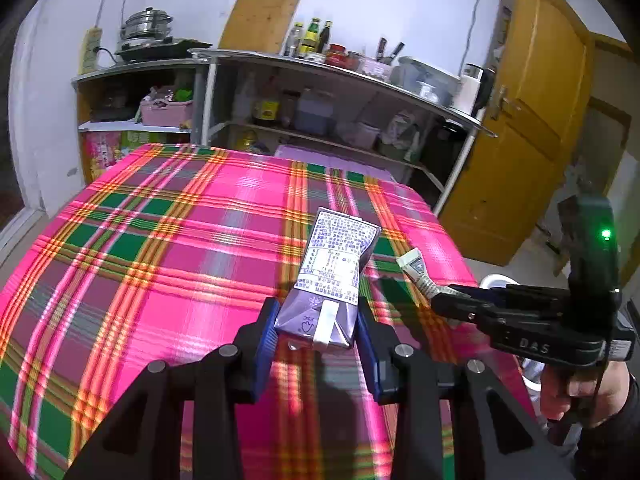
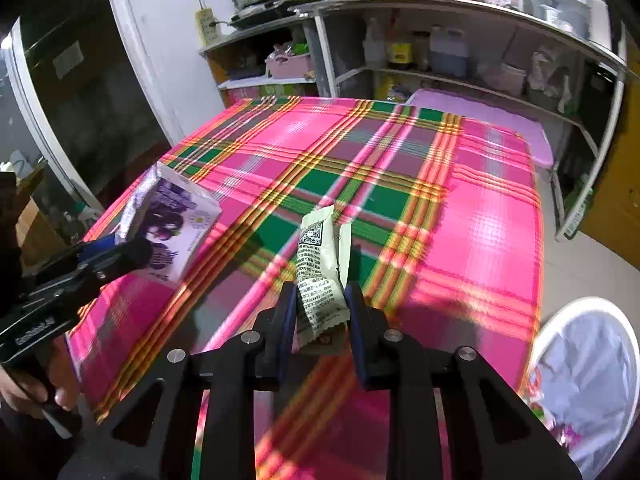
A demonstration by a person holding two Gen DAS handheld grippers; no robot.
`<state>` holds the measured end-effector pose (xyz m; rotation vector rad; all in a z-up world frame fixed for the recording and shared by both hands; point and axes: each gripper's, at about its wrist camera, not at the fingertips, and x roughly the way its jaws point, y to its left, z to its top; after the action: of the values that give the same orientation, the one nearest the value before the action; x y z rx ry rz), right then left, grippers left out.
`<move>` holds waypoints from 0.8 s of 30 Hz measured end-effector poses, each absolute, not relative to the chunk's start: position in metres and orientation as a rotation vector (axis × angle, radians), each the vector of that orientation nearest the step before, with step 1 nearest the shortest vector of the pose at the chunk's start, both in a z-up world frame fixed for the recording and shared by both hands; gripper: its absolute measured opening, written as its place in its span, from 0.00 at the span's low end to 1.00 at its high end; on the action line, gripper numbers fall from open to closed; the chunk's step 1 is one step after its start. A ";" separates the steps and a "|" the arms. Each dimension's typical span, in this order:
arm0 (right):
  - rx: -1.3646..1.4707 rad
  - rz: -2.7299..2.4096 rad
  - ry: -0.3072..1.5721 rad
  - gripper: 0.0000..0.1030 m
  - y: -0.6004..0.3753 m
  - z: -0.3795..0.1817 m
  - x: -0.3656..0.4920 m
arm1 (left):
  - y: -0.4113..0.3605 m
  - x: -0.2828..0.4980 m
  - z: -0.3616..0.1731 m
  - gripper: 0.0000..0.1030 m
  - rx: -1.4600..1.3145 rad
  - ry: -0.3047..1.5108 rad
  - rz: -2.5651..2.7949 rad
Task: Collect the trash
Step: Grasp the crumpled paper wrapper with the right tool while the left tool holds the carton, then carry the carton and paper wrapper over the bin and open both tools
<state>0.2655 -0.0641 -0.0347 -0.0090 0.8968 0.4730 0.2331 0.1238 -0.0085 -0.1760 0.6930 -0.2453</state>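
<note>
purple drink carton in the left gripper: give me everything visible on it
The purple drink carton is a small box-shaped pack, apparently coated paperboard, with dense blue print on a white panel, a white strip on its near end and fruit artwork on another face. It looks slightly dented. The left hand-held gripper is shut on its near end, blue pads on both sides, holding it above the plaid tablecloth, far end pointing away. Nothing else touches it.

pink/green plaid tablecloth (image 1: 160,240), purple carton (image 1: 332,280)
</note>
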 end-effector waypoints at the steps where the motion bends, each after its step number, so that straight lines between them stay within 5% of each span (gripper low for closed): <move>1: -0.005 0.470 0.892 0.25 -0.069 -0.033 0.258 | 0.120 0.230 -0.008 0.36 -0.175 0.693 -0.251; 24: 0.108 0.275 0.775 0.25 -0.199 0.006 0.141 | -0.015 0.165 0.022 0.36 -0.104 0.679 -0.453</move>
<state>0.1407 -0.1992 0.0062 0.1077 0.7752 0.2751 0.1652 -0.0153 0.0215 -0.1040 0.6793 -0.4527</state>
